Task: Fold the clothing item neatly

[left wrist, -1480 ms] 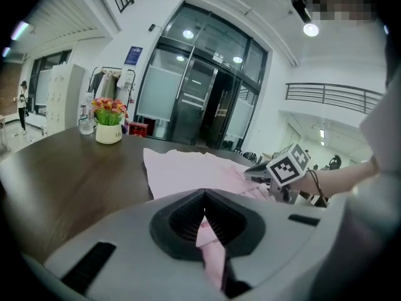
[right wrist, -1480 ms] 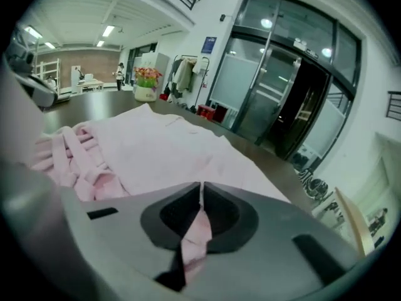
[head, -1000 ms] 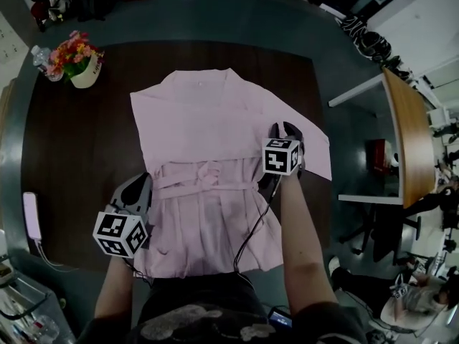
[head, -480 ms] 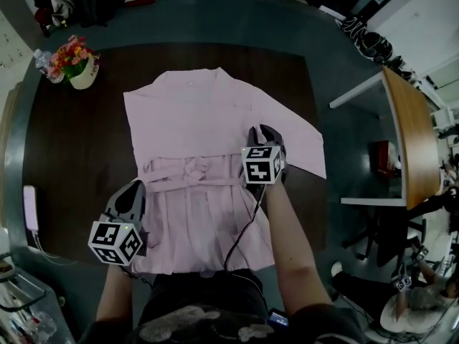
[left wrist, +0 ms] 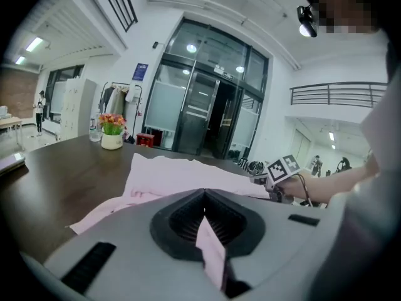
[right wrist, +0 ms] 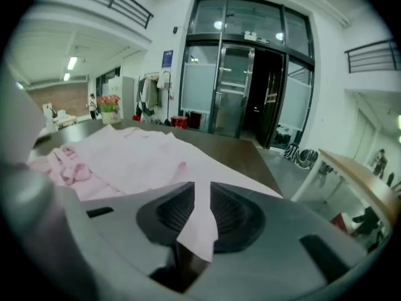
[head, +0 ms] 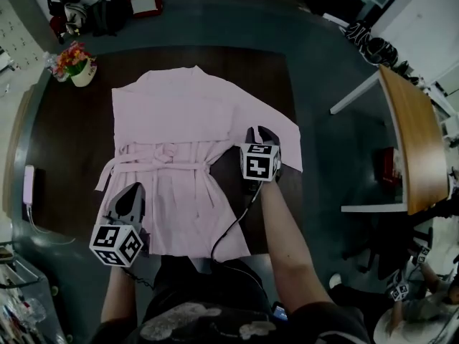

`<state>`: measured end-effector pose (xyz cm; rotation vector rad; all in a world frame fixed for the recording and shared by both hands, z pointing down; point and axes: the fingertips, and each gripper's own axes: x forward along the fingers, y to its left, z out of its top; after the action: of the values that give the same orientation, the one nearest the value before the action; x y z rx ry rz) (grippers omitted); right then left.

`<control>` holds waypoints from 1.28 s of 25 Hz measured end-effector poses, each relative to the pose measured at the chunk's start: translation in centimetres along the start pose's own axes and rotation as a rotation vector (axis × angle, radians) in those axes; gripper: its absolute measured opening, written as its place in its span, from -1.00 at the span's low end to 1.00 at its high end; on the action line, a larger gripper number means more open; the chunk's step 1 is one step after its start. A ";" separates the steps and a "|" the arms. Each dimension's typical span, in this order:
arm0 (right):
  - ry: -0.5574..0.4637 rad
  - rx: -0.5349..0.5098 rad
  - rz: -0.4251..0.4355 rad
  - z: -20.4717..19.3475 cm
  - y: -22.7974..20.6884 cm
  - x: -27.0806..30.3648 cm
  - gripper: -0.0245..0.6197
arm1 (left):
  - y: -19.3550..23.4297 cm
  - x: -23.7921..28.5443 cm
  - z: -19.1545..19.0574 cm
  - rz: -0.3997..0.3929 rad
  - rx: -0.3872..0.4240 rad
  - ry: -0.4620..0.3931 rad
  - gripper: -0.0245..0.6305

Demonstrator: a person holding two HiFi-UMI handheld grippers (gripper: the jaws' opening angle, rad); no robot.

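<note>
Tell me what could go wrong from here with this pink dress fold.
The left gripper and right gripper each pinch only a thin bit of the pink dress; a pull could slip it free. The right gripper's cable lies across the dress and might drag wrinkles into it. The knotted waist tie may bunch inside a fold.
</note>
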<state>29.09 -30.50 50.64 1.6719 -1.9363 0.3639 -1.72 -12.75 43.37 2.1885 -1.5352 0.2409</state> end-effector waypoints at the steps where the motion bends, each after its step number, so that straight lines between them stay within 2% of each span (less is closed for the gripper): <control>1: -0.043 0.037 0.033 0.0 -0.5 -1.7 -0.72 | -1.5 -0.1 0.0 -0.005 -0.001 -0.012 -0.89; 4: -0.175 0.140 0.128 0.0 -1.9 -7.2 -0.72 | -6.0 0.0 -0.1 -0.029 0.001 -0.046 -0.89; 7: -0.268 0.206 0.176 -0.5 -3.3 -12.1 -0.73 | -10.5 0.4 -0.3 -0.067 0.015 -0.060 -0.89; 12: -0.341 0.276 0.173 -2.1 -5.6 -18.1 -0.81 | -15.9 1.1 -0.6 -0.145 0.053 -0.052 -0.89; 14: -0.360 0.308 0.179 -3.0 -6.0 -20.0 -0.93 | -17.0 1.3 -1.1 -0.166 0.070 -0.039 -0.89; 17: -0.380 0.326 0.173 -4.1 -6.3 -22.0 -0.94 | -18.3 1.7 -1.2 -0.197 0.087 -0.039 -0.90; 21: -0.367 0.331 0.095 -6.3 -7.6 -23.9 -0.94 | -19.5 1.4 -1.5 -0.241 0.086 -0.033 -0.89; 27: -0.271 0.395 -0.113 -11.8 -12.9 -25.1 -0.95 | -20.5 2.0 -2.7 -0.303 0.107 0.020 -0.89; 32: -0.222 0.442 -0.183 -15.9 -18.1 -24.1 -0.95 | -23.1 4.2 -3.6 -0.309 0.109 0.037 -0.89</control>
<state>52.04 -5.59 47.24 2.2385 -1.9330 0.5885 21.55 -8.27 42.09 2.4528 -1.1675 0.2684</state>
